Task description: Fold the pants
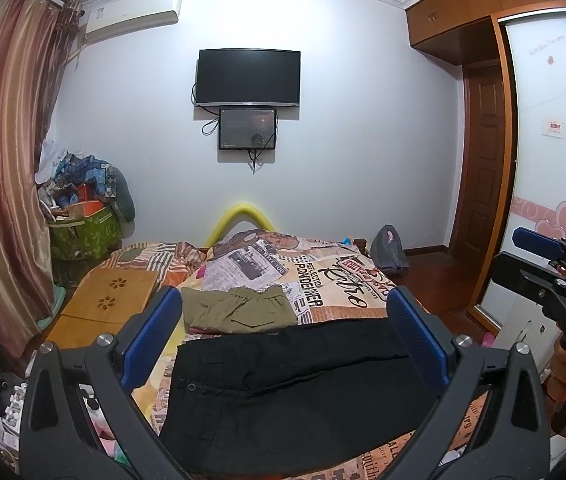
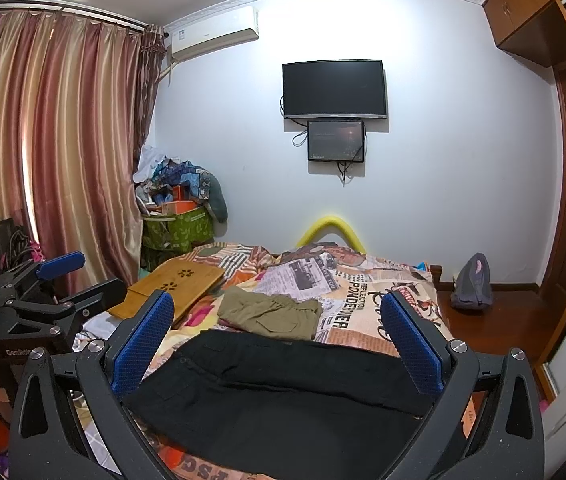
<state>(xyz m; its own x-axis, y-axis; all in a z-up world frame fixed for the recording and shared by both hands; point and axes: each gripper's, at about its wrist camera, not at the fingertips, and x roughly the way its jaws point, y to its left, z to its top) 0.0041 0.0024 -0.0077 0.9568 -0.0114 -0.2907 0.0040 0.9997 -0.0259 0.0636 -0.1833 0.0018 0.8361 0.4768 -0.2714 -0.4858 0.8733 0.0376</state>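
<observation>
Black pants (image 1: 291, 384) lie folded flat on the patterned bedspread at the bed's near edge; they also show in the right wrist view (image 2: 283, 384). Folded olive-green pants (image 1: 239, 310) lie just beyond them, also in the right wrist view (image 2: 273, 316). My left gripper (image 1: 285, 320) is open and empty, held above the black pants. My right gripper (image 2: 277, 322) is open and empty, likewise above them. The right gripper (image 1: 539, 264) shows at the right of the left wrist view; the left gripper (image 2: 79, 276) shows at the left of the right wrist view.
A wooden lap tray (image 2: 171, 288) lies on the bed's left side. A green bin of clutter (image 2: 179, 228) stands in the corner by the curtains. A grey backpack (image 2: 473, 284) sits on the floor right of the bed. A wardrobe (image 1: 547, 160) stands at right.
</observation>
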